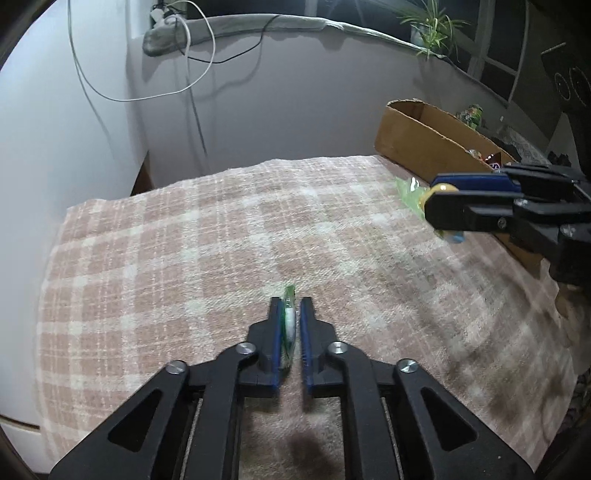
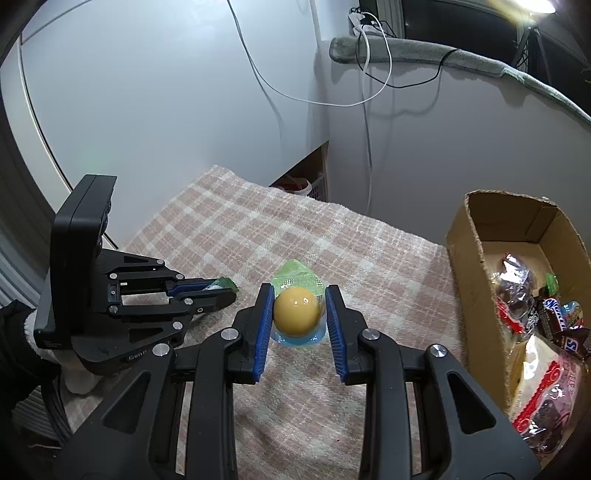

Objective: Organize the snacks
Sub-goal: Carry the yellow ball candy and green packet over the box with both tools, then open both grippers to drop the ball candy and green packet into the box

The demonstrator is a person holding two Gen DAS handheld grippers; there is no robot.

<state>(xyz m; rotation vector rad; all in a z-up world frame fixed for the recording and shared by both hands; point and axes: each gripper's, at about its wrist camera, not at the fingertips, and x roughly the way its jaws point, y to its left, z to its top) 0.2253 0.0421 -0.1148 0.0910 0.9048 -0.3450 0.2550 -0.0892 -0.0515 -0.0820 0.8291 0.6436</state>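
My left gripper (image 1: 291, 306) is shut on a thin green-and-white snack packet (image 1: 289, 321), held edge-on just above the checked cloth (image 1: 184, 240). From the right wrist view the same left gripper (image 2: 231, 291) shows at the left, the green packet (image 2: 221, 284) sticking out of its tips. My right gripper (image 2: 300, 291) is shut on a jelly cup (image 2: 296, 310) with a yellow ball inside clear green-and-blue plastic, lifted over the cloth (image 2: 332, 240). In the left wrist view that right gripper (image 1: 430, 199) reaches in from the right with the jelly cup (image 1: 412, 188). A cardboard box (image 2: 476, 295) of snacks stands to the right.
The box (image 1: 406, 136) holds several wrapped chocolate bars and bags (image 2: 546, 317). A white wall with hanging cables (image 2: 369, 85) rises behind the table. A potted plant (image 1: 428, 26) stands on the grey-padded ledge. A person's dark sleeve (image 2: 18, 332) holds the left gripper.
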